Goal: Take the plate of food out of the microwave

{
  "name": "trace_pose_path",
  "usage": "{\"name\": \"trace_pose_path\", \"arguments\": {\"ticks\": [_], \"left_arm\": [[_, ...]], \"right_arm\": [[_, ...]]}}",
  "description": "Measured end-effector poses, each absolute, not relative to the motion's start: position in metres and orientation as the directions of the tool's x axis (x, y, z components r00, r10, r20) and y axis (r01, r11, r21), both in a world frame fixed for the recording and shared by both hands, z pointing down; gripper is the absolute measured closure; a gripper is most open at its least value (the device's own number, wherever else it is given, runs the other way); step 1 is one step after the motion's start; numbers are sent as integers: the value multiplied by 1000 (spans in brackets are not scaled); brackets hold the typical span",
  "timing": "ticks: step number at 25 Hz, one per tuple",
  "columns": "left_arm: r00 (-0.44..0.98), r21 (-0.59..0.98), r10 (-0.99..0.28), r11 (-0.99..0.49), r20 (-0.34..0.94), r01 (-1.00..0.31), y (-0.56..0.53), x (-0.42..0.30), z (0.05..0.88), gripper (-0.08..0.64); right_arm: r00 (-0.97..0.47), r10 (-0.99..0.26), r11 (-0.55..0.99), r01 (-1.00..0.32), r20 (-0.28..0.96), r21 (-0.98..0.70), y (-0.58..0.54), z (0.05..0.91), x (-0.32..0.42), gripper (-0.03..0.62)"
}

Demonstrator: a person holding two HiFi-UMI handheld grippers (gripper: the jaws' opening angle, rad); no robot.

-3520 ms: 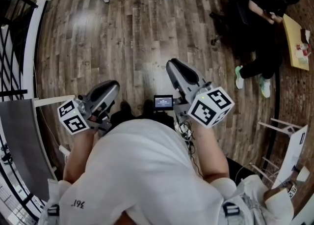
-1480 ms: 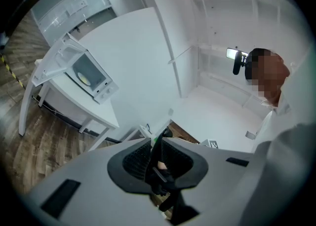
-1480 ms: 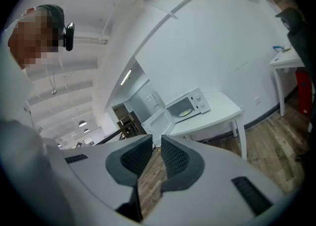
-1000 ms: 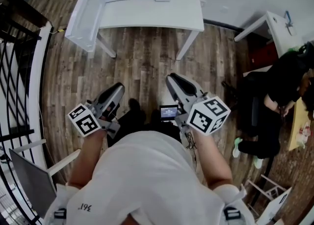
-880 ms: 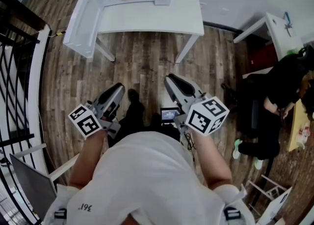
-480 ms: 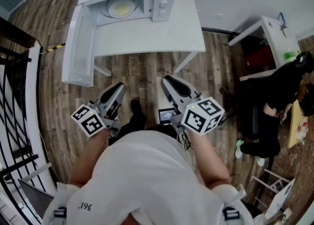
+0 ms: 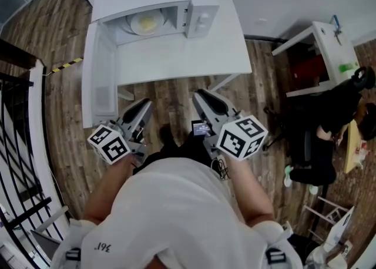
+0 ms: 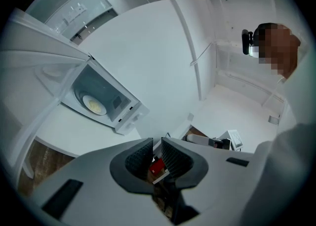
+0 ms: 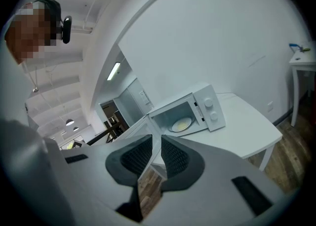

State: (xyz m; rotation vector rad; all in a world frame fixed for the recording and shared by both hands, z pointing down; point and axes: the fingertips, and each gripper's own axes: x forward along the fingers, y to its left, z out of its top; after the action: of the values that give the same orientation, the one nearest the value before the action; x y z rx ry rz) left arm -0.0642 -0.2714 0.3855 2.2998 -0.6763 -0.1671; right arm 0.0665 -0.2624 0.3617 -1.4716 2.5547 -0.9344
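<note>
Right, near to far. Both forearms reach forward from a white T-shirt [image 7: 176, 203], elbows bent, hands side by side. Each hand carries a marker cube: left cube [image 7: 110, 143], right cube [image 7: 242, 137].

Left gripper [image 7: 144, 104] points ahead at the table, roughly level. Jaws are nearly together with a thin slit between the pads and nothing in it. Right gripper [image 7: 202, 94] runs parallel to it, nose a bit further forward and tipped slightly down. Same story there: narrow gap, empty. A small lit screen [image 7: 201, 127] sits just beside the right gripper's body. Both grippers hang over the plank floor [image 7: 170, 94], short of the table edge.

Ahead is the white table [image 7: 176, 62]. The microwave [image 7: 202, 18] stands at its back by the wall. Its door [image 7: 101, 80] is swung fully open on the left and juts out toward the person. The plate of food [image 7: 147, 23] is inside the cavity, flat on the floor of it, with yellowish contents. It's well apart from both grippers.

Off right there's a second white table [image 7: 320, 36] and a person in black [image 7: 329, 127] seated.
</note>
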Motion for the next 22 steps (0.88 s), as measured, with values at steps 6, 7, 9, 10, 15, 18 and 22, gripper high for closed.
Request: {"name": "trace_pose_path", "arguments": {"ticks": [6, 7, 9, 10, 15, 18, 22], "left_arm": [[838, 679, -537, -580, 98, -451, -297, -59, 389, 505], [833, 679, -544, -575, 100, -457, -301, -58, 390, 505], [823, 681, -558, -564, 102, -467, -309, -56, 390, 505], [818, 681, -565, -559, 103, -472, -313, -54, 389, 505], [789, 683, -604, -529, 113, -503, -330, -46, 390, 505], [771, 685, -626, -510, 119, -520, -340, -39, 391, 505], [745, 693, -654, -479, 127, -539, -351, -28, 394, 505]], "right_arm": [[-568, -783, 381, -759, 252, -528, -293, 365, 70, 534], [-576, -777, 387, -755, 253, -530, -298, 366, 71, 534], [-591, -764, 399, -748, 258, -530, -307, 367, 73, 534], [-598, -759, 406, -745, 259, -529, -312, 367, 75, 534], [-624, -736, 427, -730, 264, -534, -331, 367, 85, 534], [-643, -717, 441, -718, 269, -539, -340, 369, 92, 534], [-666, -694, 458, -701, 272, -547, -353, 372, 104, 534]]}}
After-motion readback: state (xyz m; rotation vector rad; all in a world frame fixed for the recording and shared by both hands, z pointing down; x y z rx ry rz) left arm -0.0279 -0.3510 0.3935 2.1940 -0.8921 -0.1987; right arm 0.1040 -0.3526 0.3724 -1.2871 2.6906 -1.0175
